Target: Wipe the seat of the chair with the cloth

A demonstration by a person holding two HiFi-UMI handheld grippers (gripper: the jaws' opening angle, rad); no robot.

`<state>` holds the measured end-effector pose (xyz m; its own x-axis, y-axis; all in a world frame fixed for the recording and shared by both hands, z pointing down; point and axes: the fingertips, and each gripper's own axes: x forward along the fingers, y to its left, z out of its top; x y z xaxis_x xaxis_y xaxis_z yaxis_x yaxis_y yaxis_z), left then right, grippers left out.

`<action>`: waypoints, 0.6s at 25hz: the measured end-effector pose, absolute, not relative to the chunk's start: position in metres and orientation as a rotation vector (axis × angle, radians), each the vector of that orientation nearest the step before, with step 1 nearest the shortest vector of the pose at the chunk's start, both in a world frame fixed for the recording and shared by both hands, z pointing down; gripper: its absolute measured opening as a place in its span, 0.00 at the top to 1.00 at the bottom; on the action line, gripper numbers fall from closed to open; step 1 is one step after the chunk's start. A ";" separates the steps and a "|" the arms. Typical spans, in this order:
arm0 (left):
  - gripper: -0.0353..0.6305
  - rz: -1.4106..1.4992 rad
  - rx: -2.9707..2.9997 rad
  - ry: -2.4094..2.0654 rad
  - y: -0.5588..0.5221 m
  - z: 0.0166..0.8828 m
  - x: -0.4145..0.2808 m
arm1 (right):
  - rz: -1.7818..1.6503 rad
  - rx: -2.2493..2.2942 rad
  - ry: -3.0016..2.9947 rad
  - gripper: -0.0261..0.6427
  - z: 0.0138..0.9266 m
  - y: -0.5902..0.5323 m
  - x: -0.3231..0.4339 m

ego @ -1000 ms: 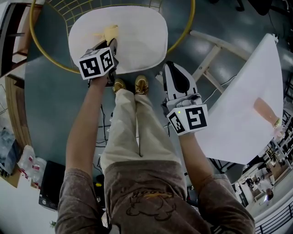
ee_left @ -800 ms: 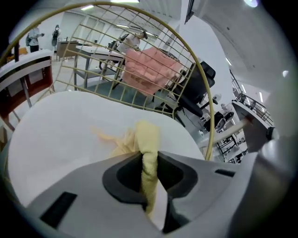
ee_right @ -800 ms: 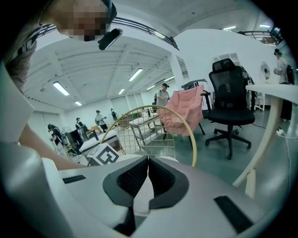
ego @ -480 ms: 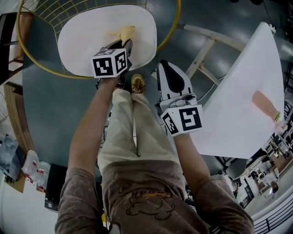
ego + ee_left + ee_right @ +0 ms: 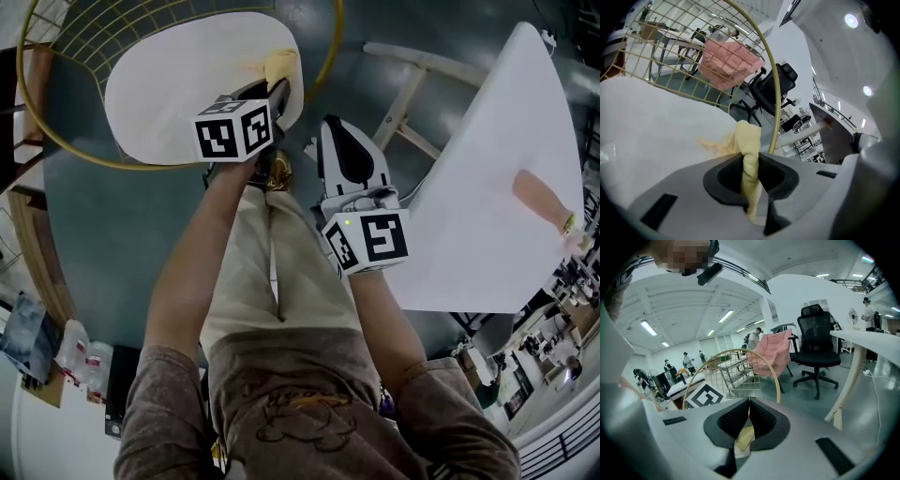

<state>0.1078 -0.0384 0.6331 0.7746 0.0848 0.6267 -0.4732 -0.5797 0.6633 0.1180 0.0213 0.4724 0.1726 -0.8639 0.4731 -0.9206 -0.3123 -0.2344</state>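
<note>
Cloth (image 5: 747,138): soft yellow wad in L tool (image 5: 751,163), on oval seat (image 5: 656,122)

The pale yellow cloth (image 5: 747,140), bunched and pinched in the left claw (image 5: 751,174), touches the white oval seat (image 5: 178,84) at its edge.

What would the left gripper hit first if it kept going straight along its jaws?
Probably the chair's gold wire rim, just past the yellow cloth that the left gripper pinches; depth is unclear.

Brown short-sleeved printed T-shirt (image 5: 300,412), beige trousers (image 5: 272,272), gold shoes (image 5: 277,171)
</note>
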 end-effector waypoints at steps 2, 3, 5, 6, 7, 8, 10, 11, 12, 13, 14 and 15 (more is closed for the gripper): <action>0.83 0.773 2.072 -0.261 -0.032 0.627 0.118 | 0.817 2.333 -1.770 0.92 0.473 0.023 0.124; 0.83 0.766 2.075 -0.250 -0.030 0.624 0.121 | 0.815 2.336 -1.767 0.92 0.473 0.024 0.127; 0.83 0.747 2.076 -0.238 -0.029 0.617 0.123 | 0.811 2.346 -1.761 0.92 0.472 0.025 0.130; 0.83 0.739 2.079 -0.237 -0.030 0.614 0.122 | 0.810 2.352 -1.757 0.92 0.472 0.025 0.131; 0.83 0.734 2.086 -0.240 -0.031 0.611 0.119 | 0.809 2.356 -1.753 0.92 0.471 0.026 0.132; 0.83 0.731 2.096 -0.243 -0.032 0.608 0.116 | 0.808 2.358 -1.750 0.92 0.471 0.026 0.133; 0.83 0.721 2.111 -0.254 -0.036 0.604 0.108 | 0.805 2.354 -1.750 0.92 0.470 0.027 0.133; 0.83 0.717 2.117 -0.263 -0.038 0.602 0.102 | 0.803 2.350 -1.754 0.92 0.470 0.026 0.133; 0.83 0.716 2.124 -0.275 -0.042 0.601 0.096 | 0.801 2.345 -1.760 0.92 0.470 0.025 0.132; 0.83 0.718 2.137 -0.289 -0.045 0.600 0.089 | 0.799 2.339 -1.767 0.92 0.470 0.024 0.131; 0.83 0.720 2.151 -0.304 -0.049 0.598 0.081 | 0.798 2.332 -1.776 0.92 0.470 0.023 0.129; 0.83 0.720 2.164 -0.319 -0.053 0.596 0.073 | 0.798 2.325 -1.783 0.92 0.470 0.022 0.127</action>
